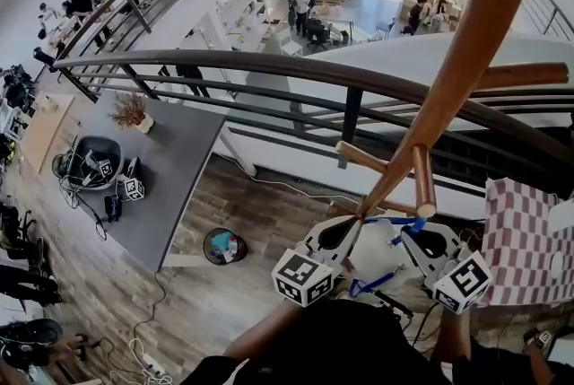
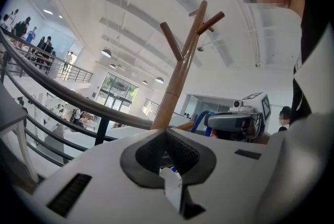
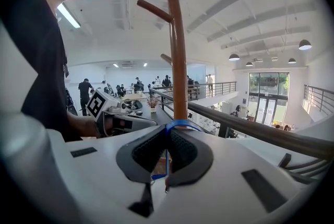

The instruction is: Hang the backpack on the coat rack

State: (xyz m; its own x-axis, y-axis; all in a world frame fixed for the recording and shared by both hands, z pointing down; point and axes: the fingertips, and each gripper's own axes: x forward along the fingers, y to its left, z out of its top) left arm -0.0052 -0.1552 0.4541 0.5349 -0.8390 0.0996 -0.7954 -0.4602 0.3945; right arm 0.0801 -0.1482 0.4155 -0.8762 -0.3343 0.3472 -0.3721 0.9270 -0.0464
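At left, my left gripper has its jaws pressed together on what looks like the pale top of the backpack, which hangs between both tools at the foot of the coat rack. To the right, my right gripper is clamped tight on the blue loop, just under an upturned peg. I judge the loop must rise clear of the peg tip, then drop over it before either grip loosens.

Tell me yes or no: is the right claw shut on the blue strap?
Yes: the right claw has its pads pressed together on the blue strap, which loops out above them.
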